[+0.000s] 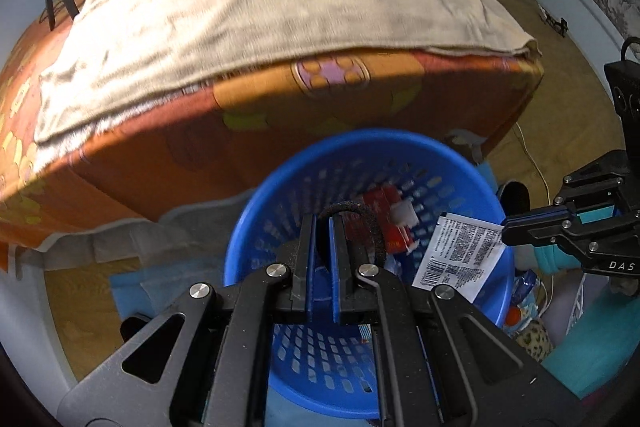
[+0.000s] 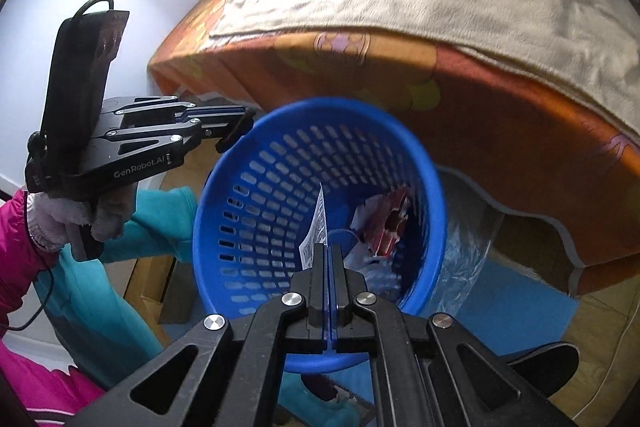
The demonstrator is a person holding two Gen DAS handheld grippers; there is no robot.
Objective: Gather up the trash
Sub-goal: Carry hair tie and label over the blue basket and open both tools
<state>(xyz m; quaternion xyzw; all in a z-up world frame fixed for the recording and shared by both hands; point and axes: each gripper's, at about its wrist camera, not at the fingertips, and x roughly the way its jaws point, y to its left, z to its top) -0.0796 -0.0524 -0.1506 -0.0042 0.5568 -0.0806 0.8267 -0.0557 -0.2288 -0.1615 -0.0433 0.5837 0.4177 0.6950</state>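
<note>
Fingers of the left gripper [image 1: 322, 227] stand nearly closed, pinching a black hair tie [image 1: 360, 223] whose loop curls over the right finger. Fingers of the right gripper [image 2: 329, 255] are pressed together on a white printed packet [image 1: 460, 251], which sticks out beyond their tips, edge-on in the right wrist view. Both pieces hang over the open mouth of the blue perforated basket [image 1: 280, 187], the hair tie near its middle, the packet above its right rim. Red and white wrappers [image 1: 390, 223] lie inside. The basket stands on the floor against the bed's near edge [image 1: 280, 115], under the beige blanket [image 1: 260, 27].
</note>
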